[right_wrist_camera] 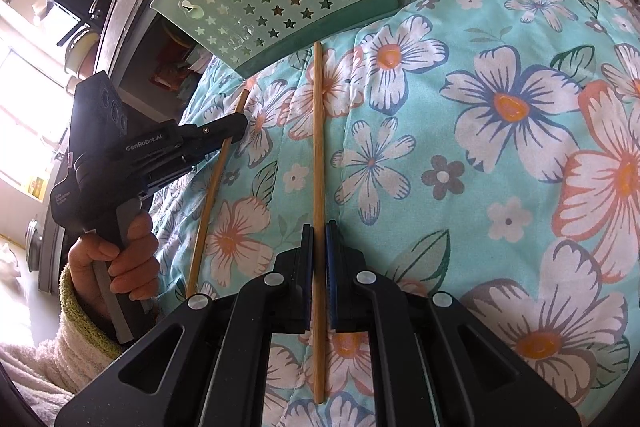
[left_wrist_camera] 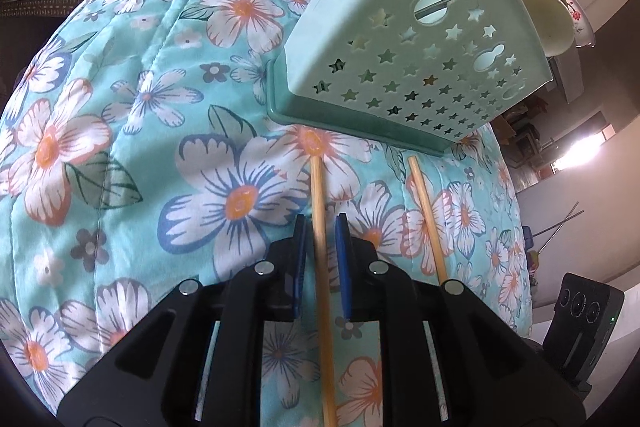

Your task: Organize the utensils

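2 wooden chopsticks lie on the floral quilt, each running lengthwise between a gripper's blue pads. The left gripper stands slightly parted around the left chopstick, a gap showing on both sides, so it is released. The right gripper is clenched on the right chopstick, pads pressed to the stick. Ahead of both grippers, just past the chopstick tips, stands a mint utensil holder with star cutouts. A hand grips the left gripper's handle.
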The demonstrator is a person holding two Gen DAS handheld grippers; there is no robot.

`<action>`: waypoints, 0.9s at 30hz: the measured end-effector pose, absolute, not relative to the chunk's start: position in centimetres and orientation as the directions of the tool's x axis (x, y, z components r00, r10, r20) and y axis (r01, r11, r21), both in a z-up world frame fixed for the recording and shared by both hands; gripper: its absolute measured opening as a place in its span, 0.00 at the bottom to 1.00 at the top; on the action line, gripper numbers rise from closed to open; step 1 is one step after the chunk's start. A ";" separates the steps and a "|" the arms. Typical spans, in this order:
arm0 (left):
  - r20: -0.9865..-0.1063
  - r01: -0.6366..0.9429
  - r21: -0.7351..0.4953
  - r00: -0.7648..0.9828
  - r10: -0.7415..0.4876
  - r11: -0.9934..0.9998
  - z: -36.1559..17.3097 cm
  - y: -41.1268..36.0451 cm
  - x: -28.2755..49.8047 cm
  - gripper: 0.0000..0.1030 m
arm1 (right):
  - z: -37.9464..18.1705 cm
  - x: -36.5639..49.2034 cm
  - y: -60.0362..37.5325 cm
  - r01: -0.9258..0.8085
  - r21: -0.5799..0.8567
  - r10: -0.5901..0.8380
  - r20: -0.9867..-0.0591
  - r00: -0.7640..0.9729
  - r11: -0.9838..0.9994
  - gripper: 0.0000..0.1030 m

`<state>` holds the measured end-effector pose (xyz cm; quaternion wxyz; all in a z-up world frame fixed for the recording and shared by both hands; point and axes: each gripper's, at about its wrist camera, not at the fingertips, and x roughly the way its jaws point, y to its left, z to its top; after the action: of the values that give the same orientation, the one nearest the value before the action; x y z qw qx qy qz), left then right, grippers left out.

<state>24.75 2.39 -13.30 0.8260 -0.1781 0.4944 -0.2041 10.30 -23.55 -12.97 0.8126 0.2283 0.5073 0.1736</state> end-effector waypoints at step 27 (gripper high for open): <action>-0.662 0.211 -0.542 0.488 -0.568 0.813 -14.2 4.0 25.0 0.09 | -10.8 14.3 -19.1 -0.145 0.363 0.390 -0.821 0.417 0.920 0.43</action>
<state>25.03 4.01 -14.23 0.8394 -0.1987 0.4496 -0.2321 14.34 -19.06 -10.84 0.8335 0.1185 0.5153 0.1604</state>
